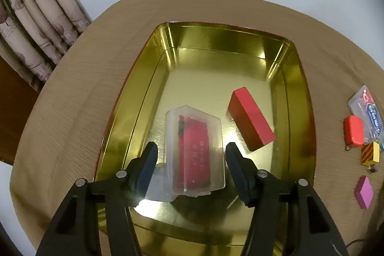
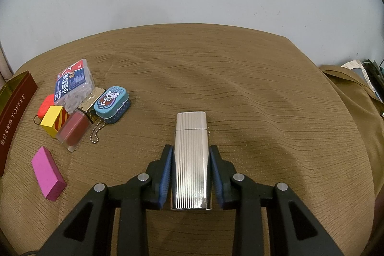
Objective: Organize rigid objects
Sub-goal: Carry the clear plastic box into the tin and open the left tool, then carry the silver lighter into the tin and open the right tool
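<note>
Dark red tin (image 2: 14, 109) at far left of the right wrist view, side wall lettered "TOFFEE" after a run of Chinese characters; clear box (image 2: 73, 85) in the clutter beside it carries a blue label with large Chinese print, too small to read fully. Blue oval tin (image 2: 112, 101) shows a cartoon face. In the left wrist view the tin's gold interior (image 1: 206, 56) holds a red block (image 1: 250, 122) and a clear plastic case (image 1: 195, 152) with a red insert bearing faint embossed characters, illegible. Left gripper (image 1: 192, 155) spread wide, fingers flanking the case with a gap on each side, gripping nothing. Right gripper (image 2: 191, 160) clamped on a ribbed silver lighter (image 2: 191, 160), blue pads pressed to both long sides, over the tan tablecloth (image 2: 240, 88). Pink block (image 2: 48, 173) lies alone near the cloth's left edge; cloth ahead and right of the lighter is bare and rumpled.
</note>
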Motion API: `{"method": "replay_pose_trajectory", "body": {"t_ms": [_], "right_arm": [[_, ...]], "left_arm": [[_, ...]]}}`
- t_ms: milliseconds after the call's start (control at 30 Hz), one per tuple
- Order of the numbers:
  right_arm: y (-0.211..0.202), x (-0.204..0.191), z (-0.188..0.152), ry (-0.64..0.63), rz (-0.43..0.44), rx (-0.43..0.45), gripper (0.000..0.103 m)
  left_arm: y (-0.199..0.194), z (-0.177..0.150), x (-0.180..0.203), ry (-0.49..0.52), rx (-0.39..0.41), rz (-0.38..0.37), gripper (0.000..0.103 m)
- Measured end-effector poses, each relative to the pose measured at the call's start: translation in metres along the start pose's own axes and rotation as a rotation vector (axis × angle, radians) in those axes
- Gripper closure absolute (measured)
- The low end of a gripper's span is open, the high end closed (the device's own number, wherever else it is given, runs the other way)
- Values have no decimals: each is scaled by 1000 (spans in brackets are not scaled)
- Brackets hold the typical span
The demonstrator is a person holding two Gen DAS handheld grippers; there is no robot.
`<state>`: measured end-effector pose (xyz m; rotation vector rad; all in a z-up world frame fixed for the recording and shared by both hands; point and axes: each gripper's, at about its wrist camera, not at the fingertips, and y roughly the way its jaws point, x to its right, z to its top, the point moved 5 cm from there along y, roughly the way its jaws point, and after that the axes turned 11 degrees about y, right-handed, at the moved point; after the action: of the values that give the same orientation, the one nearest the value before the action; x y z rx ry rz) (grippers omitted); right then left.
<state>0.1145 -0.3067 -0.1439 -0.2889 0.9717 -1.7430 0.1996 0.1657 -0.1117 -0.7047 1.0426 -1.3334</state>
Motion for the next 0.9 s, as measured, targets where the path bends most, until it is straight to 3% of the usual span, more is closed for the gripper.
{"method": "replay_pose_trajectory", "body": {"t_ms": [167,400,900], "right_arm": [[0,0,0,-1,0,0,72],[0,0,0,-1,0,0,72],[0,0,1,-4,-2,-1,72]], "left_arm": [[-9,1,-1,0,15,-11,38],[-30,-4,-8,-5,47,-24,35],[-67,-44,-55,-30,125,74,28]]}}
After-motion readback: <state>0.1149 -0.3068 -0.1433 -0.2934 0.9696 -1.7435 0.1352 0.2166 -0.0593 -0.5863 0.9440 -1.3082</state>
